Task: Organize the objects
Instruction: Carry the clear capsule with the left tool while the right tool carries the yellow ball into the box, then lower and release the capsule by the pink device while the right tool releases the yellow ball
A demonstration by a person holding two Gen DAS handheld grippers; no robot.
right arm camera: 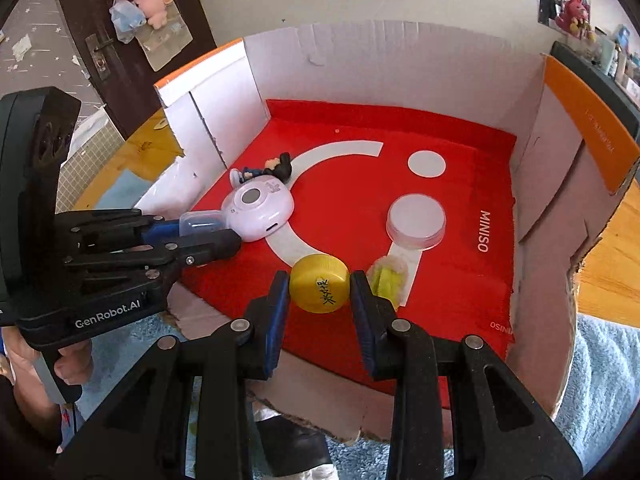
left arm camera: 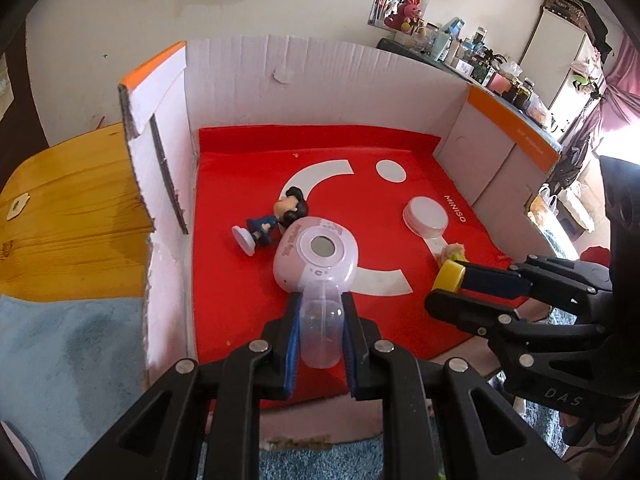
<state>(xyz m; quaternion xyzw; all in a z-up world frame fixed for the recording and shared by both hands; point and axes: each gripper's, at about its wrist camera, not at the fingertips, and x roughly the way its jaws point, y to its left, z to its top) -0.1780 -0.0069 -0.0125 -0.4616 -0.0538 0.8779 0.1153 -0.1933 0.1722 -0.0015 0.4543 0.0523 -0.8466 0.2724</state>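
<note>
Left wrist view showed the left gripper [left arm camera: 322, 322] clenched on the clear handle-like end of a pale pink gadget [left arm camera: 316, 258]; the rounded body of that gadget, with a grey disc on top, sat over the red mat [left arm camera: 240, 320] toward the near left of the cardboard box [left arm camera: 320, 80]; whether it rested on the mat or hung just above it could not be told. A small toy figure [left arm camera: 276, 216] with dark hair lay on its side just beyond the gadget, touching or nearly touching it; a white round lid [left arm camera: 426, 216] sat farther right on the mat; a small pale yellow-green thing [left arm camera: 454, 250] lay near that lid, on its near side. At the right of this view the right gripper [left arm camera: 450, 280] came in from the side, grasping a yellow bottle cap [left arm camera: 450, 274].

Right wrist view showed the right gripper [right arm camera: 320, 284] with its blue pads pressed on both sides of the yellow bottle cap [right arm camera: 319, 283], black marker writing on its top; the cap was held over the near middle of the red mat [right arm camera: 452, 280], just left of the yellow-green thing [right arm camera: 388, 282]; the white round lid [right arm camera: 416, 220] sat beyond. The left gripper [right arm camera: 208, 230] reached in from the left, closed on the pale pink gadget [right arm camera: 258, 210]; fingers of a hand [right arm camera: 70, 364] wrapped its grip; the toy figure [right arm camera: 268, 168] lay at the far side of the gadget. The box stood on a wooden surface [right arm camera: 608, 256] with a blue towel [right arm camera: 600, 364] at the near side.
</note>
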